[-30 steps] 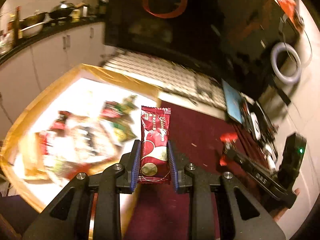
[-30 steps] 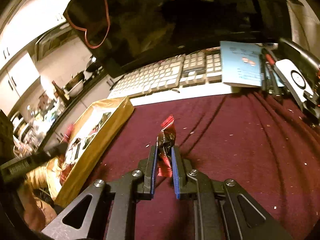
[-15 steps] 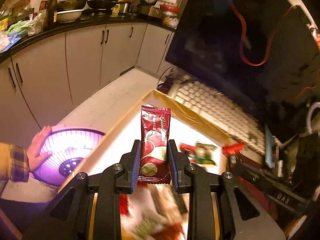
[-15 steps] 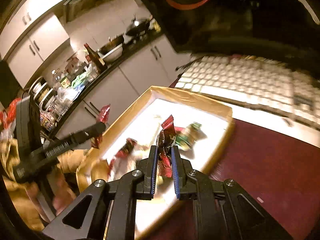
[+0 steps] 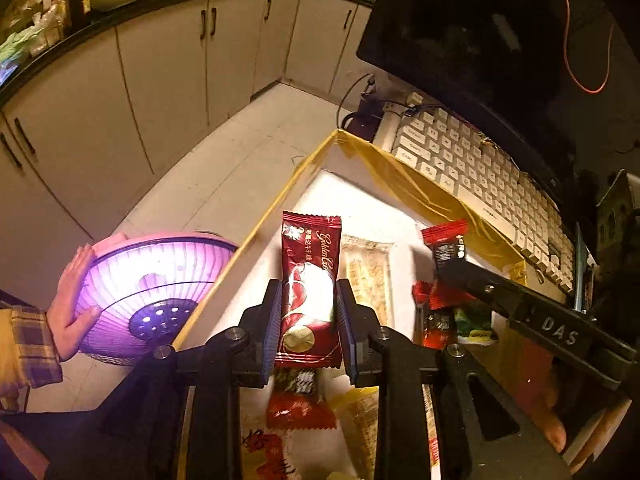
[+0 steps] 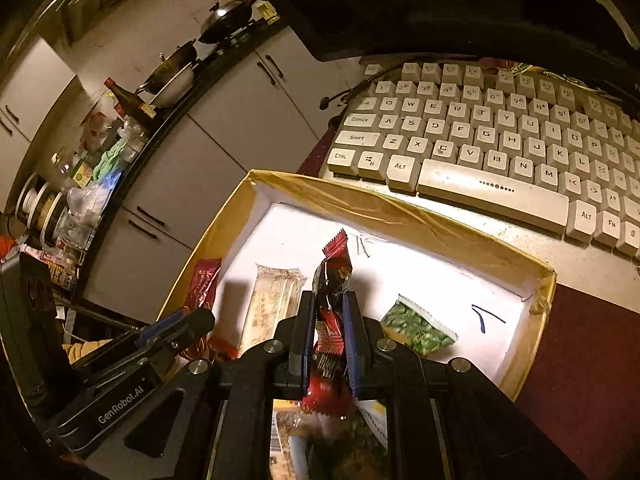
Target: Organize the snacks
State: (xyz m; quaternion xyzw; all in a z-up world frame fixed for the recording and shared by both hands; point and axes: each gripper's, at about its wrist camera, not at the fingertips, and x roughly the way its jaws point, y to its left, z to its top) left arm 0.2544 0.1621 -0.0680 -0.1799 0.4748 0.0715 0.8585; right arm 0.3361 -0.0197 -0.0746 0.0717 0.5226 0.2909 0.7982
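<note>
My left gripper [image 5: 309, 320] is shut on a dark red snack bar [image 5: 310, 276] with gold lettering and holds it upright over the open cardboard box [image 5: 404, 176]. My right gripper [image 6: 326, 332] is shut on a red and black candy wrapper [image 6: 332, 276] above the same box [image 6: 384, 208]. The right gripper [image 5: 448, 264] and its candy show in the left wrist view; the left gripper [image 6: 188, 312] shows in the right wrist view. Inside the box lie a pale cracker pack [image 6: 272, 304], a green packet [image 6: 416, 328] and several other snacks.
A white keyboard [image 6: 492, 140] lies behind the box, under a dark monitor [image 5: 480, 32]. A maroon cloth [image 6: 592, 368] covers the table at right. A glowing purple fan heater [image 5: 156, 284] stands on the floor left of the box, a hand [image 5: 72, 292] on it. Kitchen cabinets [image 5: 160, 72] lie beyond.
Both grippers have swung left from over the maroon cloth to above the box, each still holding its snack. The box now fills the lower part of both views.
</note>
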